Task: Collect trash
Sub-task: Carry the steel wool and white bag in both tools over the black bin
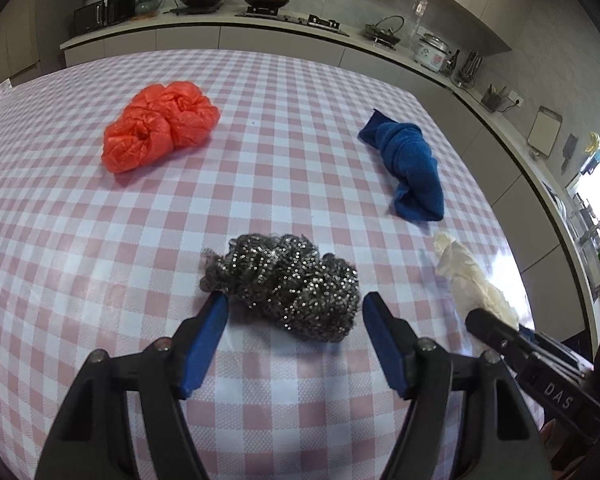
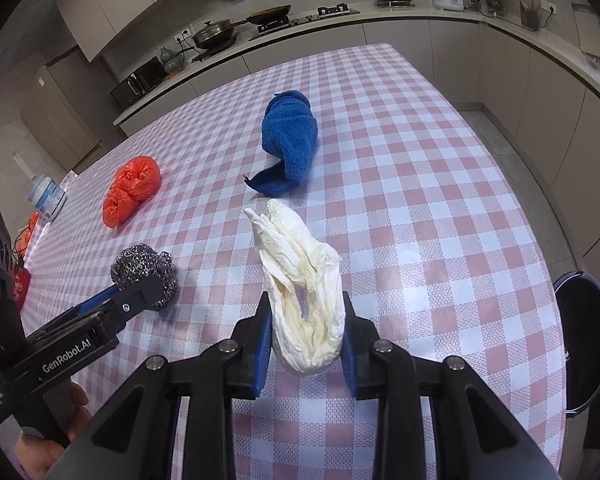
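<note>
A steel wool scrubber [image 1: 288,284] lies on the checked table between the spread fingers of my left gripper [image 1: 294,302], which is open around it. It also shows in the right wrist view [image 2: 142,270]. My right gripper [image 2: 306,316] is shut on a crumpled white tissue [image 2: 304,292], seen at the right of the left wrist view [image 1: 472,276]. A crumpled orange plastic bag [image 1: 160,130] lies at the far left and a rolled blue cloth [image 1: 410,164] at the far right.
The table wears a pink and white checked cloth [image 1: 280,184]. A black bin [image 2: 588,332] stands on the floor by the table's right edge. A white tub [image 2: 48,198] sits at the table's left edge. Kitchen counters [image 1: 220,26] run behind.
</note>
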{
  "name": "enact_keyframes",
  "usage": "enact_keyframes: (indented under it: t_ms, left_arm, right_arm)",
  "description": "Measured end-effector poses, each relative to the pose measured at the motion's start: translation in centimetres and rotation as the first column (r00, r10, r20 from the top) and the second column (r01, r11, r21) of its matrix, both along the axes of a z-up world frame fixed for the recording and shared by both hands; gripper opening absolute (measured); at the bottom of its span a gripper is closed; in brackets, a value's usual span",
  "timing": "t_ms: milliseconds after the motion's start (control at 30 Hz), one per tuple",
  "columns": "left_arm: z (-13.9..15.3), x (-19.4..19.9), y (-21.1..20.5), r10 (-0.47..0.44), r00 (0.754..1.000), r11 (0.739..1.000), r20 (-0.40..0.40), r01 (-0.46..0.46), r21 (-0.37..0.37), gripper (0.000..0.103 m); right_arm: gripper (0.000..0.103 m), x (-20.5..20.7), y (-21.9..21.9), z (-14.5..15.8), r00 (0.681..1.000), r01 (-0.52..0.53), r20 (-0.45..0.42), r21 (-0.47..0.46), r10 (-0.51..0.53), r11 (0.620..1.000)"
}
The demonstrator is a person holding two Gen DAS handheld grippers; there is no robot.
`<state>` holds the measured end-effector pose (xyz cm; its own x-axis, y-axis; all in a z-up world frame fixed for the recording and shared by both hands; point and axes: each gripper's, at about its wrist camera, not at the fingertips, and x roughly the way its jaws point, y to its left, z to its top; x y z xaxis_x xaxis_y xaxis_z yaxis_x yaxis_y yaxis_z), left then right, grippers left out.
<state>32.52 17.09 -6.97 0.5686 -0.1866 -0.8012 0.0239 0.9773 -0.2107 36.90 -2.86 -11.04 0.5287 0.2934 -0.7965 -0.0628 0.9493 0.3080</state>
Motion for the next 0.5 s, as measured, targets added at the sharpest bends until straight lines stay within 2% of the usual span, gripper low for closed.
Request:
enact_keyframes:
  t_ms: [33,67,100,167,300,500]
  left_arm:
    - [0.1,0.0,0.0,-0.007,1.000,1.000,0.018,0.007,-0.001,0.069]
    - [0.2,-0.1,-0.1,-0.010,1.000,1.000,0.028,0.010,0.001,0.057]
    - [0.1,0.0,-0.1,-0.019,0.999,1.000,0.027,0.019,-0.005,0.038]
    - [-0.1,0.2,-0.1,-0.026,0.999,1.000,0.019,0.027,-0.009,0.030]
    - [0.0,0.2,0.0,-0.027,0.999,1.000,0.036,0.027,-0.002,0.021]
    - [1.1,-0.8,-0.2,-0.046,0.997,0.999,0.069,0.046,0.010,0.018]
  right_arm:
    - [0.032,0.1,0.0,-0.1,1.000,0.001,-0.003,0.001,-0.001,1.000]
    - [0.032,0.1,0.1,-0.2,1.000,0.002,-0.005,0.002,-0.002,1.000]
    - [0.032,0.2,0.1,-0.3,1.000,0.001,-0.007,0.002,-0.001,1.000]
    - [0.032,0.1,0.2,-0.3,1.000,0.002,-0.005,-0.001,-0.002,1.000]
    - [0.032,0.2,0.4,-0.3,1.000,-0.002,0.002,-0.008,0.002,1.000]
    - [0.032,-0.1,-0.1,0.1,1.000,0.004,0.021,-0.002,-0.004,1.000]
